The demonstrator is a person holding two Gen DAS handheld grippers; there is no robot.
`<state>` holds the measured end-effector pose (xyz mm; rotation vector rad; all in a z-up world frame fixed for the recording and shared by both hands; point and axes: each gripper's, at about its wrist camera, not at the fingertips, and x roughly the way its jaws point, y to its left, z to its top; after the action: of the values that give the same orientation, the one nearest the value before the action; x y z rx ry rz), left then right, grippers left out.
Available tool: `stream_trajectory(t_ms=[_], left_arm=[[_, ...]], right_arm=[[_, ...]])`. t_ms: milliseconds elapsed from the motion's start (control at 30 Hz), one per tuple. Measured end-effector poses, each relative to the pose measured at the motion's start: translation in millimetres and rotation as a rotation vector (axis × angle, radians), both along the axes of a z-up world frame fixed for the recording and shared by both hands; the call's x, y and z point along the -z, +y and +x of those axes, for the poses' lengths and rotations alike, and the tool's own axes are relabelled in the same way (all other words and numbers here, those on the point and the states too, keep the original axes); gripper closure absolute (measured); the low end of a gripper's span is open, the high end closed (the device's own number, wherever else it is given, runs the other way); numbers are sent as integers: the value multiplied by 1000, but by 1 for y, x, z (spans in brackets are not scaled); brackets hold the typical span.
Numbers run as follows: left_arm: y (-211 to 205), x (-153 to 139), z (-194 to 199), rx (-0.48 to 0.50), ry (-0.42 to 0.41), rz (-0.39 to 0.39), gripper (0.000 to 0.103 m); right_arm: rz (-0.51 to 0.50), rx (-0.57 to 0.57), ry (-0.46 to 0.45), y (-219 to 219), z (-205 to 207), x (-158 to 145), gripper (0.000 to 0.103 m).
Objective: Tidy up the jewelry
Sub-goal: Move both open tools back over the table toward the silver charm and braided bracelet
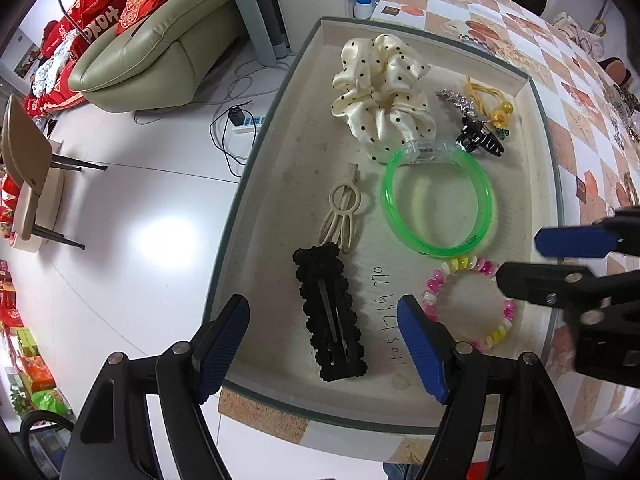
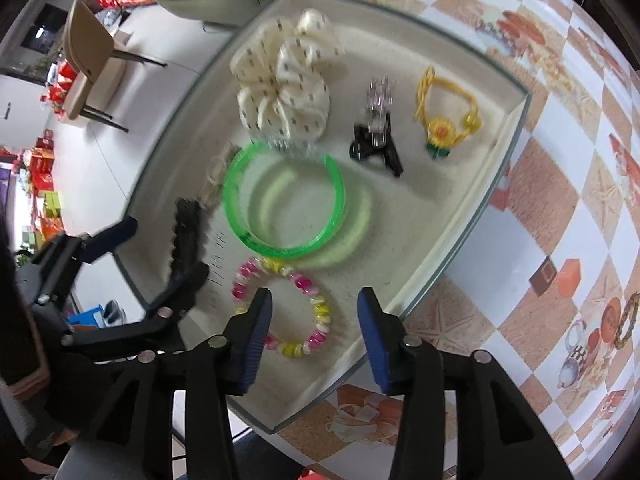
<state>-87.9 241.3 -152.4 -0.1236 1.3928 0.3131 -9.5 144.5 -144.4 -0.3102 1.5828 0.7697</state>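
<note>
Bracelet (image 2: 282, 307) in tray (image 2: 460, 240), just beyond spread, empty right tool (image 2: 316, 340); left tool (image 1: 324, 344) likewise released.

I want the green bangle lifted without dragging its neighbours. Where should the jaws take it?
Grip the green bangle from above, one jaw inside the ring and one outside, on its right-hand arc as the left wrist view shows it. It lies flat in the tray; there the rim looks clear, while the far arc meets a clear clip and the near arc the beaded bracelet.
</note>
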Motion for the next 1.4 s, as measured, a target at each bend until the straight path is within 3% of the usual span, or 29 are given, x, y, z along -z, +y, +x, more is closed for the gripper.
stream_trajectory(t_ms=[133,167,200,400,500,700,800,1100,1400], left_arm=[[-5,-9,4,19,-5,20,21],[-6,-10,5,23,-5,21,3],[-7,-13,6,27,-11,27,0],[-28,-32,22,94,-29,42,0],[-41,-42,32,133,-47,37,0],[-75,-58,55,224,-84,14,0],[-99,-66,63,274,-100,3,0],[-180,-70,81,427,-95,-36,0],[-235,-47,74,445,-15,-129,0]], right_arm=[[54,38,-22,-12,7,-22,43],[62,51,-27,-16,9,-27,41],[68,61,-29,-21,11,-30,40],[96,177,-48,-69,28,-52,32],[87,247,-68,-93,28,-58,22],[68,429,-82,-161,35,-57,19],[63,505,-79,-199,37,-55,0],[-2,711,-80,-309,45,-49,0],[-42,789,-78,-367,55,-35,0]])
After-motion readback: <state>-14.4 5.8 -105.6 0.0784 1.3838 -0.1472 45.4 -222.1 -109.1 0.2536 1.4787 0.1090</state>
